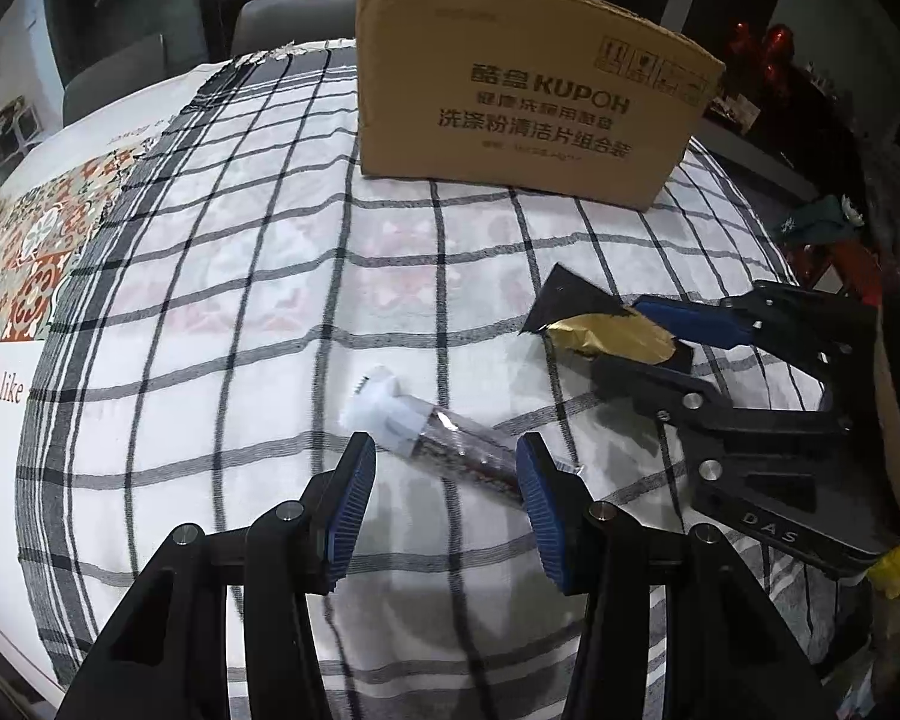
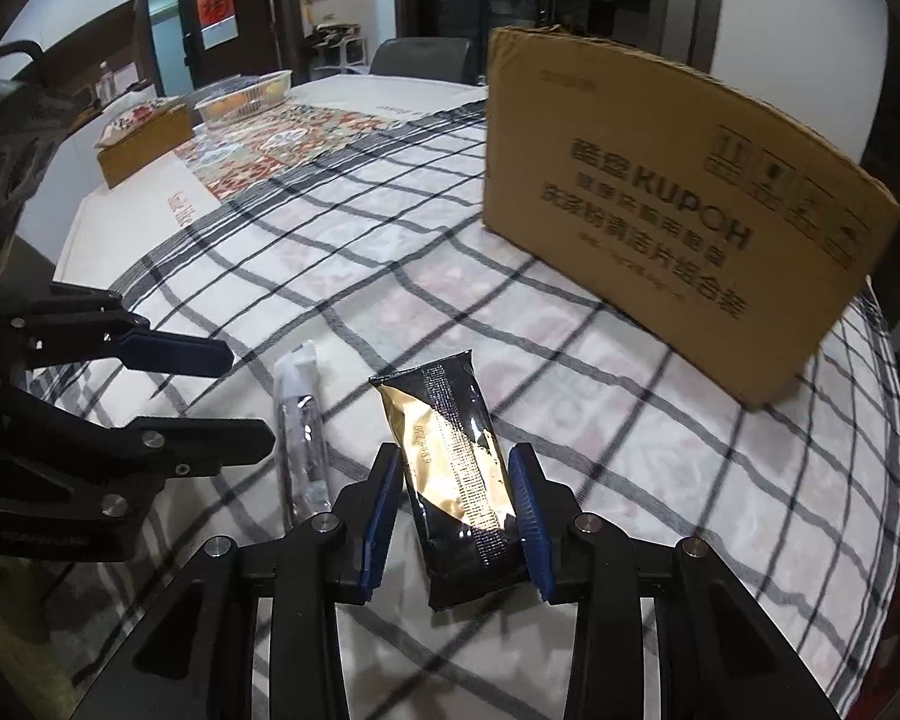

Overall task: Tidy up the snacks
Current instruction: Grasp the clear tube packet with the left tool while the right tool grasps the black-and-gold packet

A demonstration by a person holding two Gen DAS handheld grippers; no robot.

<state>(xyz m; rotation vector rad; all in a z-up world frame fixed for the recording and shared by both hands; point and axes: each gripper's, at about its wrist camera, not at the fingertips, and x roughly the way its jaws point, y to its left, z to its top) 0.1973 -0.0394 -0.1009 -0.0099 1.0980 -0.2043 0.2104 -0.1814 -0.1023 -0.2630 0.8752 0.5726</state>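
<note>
The right tool (image 2: 456, 516) clamps a gold-black packet (image 2: 459, 468) above the counter (image 2: 630, 480). The left tool (image 1: 444, 504) stands apart over a clear tube snack (image 1: 444, 441), near the box (image 1: 528, 90).

Black-and-gold snack packet (image 2: 459, 468), brown cardboard box (image 1: 522, 96), black-and-white checked cloth (image 1: 258, 276).

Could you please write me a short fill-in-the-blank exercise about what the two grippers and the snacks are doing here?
1. The right gripper is closed on a black and ____ packet.
2. The clear snack tube lies on the ____ tablecloth.
3. The left gripper has its jaws ____, gripping nothing.
4. Behind the snacks stands a ____ box.

Missing words: gold; checked; open; cardboard
</note>
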